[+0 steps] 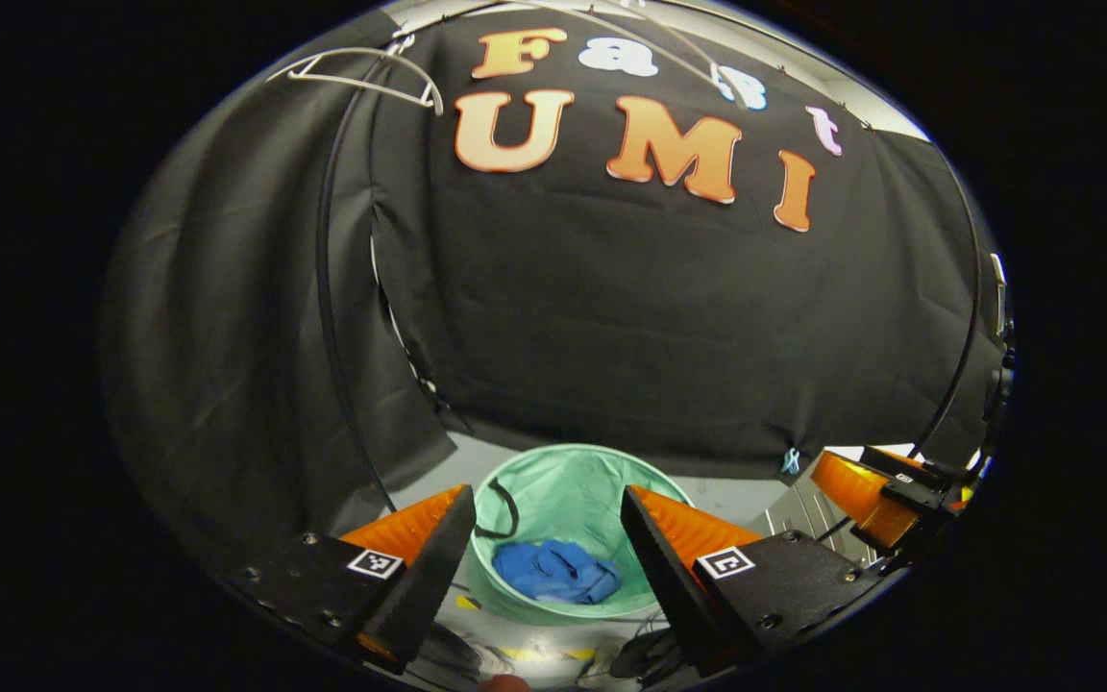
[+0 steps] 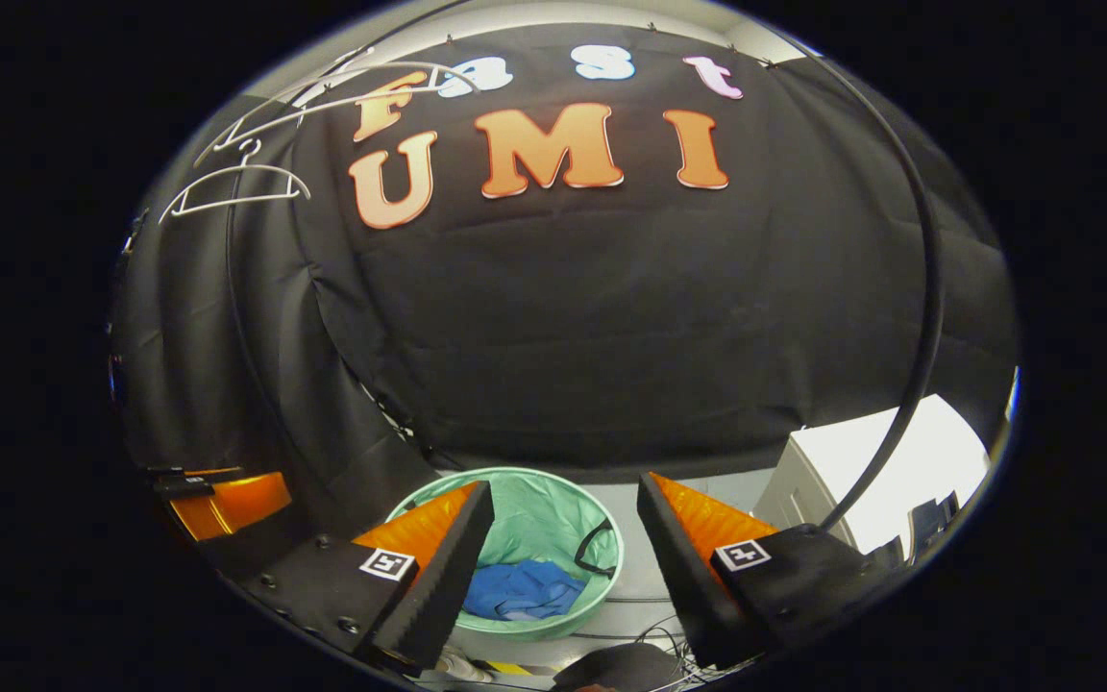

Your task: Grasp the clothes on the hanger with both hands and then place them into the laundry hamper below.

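A blue garment (image 1: pixel 555 571) lies crumpled at the bottom of the round mint-green laundry hamper (image 1: pixel 580 481), which stands on the floor below the black cloth wall. A bare white hanger (image 1: pixel 361 75) hangs at the upper left. My left gripper (image 1: pixel 544 500) is open above the hamper with nothing between its fingers. In the right gripper view the same blue garment (image 2: pixel 520 588) rests in the hamper (image 2: pixel 534 524), the empty hanger (image 2: pixel 236 187) hangs at upper left, and my right gripper (image 2: pixel 565 492) is open and empty above the hamper.
The right gripper (image 1: pixel 885 495) shows at the right edge of the left gripper view; the left gripper (image 2: pixel 222 500) shows at the left edge of the right gripper view. A white cabinet (image 2: pixel 861 471) stands right of the hamper. Cables lie on the floor (image 2: pixel 640 634).
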### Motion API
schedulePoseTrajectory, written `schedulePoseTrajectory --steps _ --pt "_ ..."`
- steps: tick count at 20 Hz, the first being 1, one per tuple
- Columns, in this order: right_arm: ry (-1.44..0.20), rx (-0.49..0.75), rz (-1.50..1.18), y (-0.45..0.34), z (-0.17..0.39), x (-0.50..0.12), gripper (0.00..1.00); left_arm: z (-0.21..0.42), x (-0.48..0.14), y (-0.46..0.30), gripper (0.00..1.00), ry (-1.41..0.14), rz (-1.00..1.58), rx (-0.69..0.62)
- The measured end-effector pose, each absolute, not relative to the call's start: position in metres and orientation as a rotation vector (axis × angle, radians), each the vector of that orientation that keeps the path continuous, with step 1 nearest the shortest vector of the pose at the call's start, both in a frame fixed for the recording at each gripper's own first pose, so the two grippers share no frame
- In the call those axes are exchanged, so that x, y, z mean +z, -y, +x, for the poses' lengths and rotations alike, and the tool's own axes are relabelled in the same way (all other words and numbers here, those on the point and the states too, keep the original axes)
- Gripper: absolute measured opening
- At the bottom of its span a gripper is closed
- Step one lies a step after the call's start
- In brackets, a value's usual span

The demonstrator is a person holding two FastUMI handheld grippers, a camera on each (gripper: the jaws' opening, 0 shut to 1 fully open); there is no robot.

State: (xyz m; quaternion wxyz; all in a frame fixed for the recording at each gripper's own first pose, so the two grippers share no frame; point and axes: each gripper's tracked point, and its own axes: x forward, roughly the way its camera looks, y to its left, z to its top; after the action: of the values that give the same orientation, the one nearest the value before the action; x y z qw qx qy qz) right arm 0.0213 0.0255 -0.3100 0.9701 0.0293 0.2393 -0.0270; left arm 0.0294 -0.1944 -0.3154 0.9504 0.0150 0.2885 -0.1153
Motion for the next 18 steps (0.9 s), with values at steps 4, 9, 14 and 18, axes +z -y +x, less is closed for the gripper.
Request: schedulePoseTrajectory --steps 4,9,14,18 --pt "-0.406 -0.084 0.061 -0.009 0.015 -0.266 0.98 0.025 -0.262 0.190 0.96 -0.481 0.000 -0.234" --pt "-0.293 -0.105 0.053 0.001 0.003 -0.209 0.98 0.025 -0.196 0.179 0.96 -0.331 -0.013 -0.214" --pt "-0.202 -0.100 0.050 0.003 -0.008 -0.172 0.98 0.016 -0.145 0.157 0.96 -0.202 0.011 -0.176" --pt "-0.156 -0.086 0.059 0.001 -0.014 -0.153 0.98 0.013 -0.112 0.149 0.93 -0.122 0.002 -0.156"
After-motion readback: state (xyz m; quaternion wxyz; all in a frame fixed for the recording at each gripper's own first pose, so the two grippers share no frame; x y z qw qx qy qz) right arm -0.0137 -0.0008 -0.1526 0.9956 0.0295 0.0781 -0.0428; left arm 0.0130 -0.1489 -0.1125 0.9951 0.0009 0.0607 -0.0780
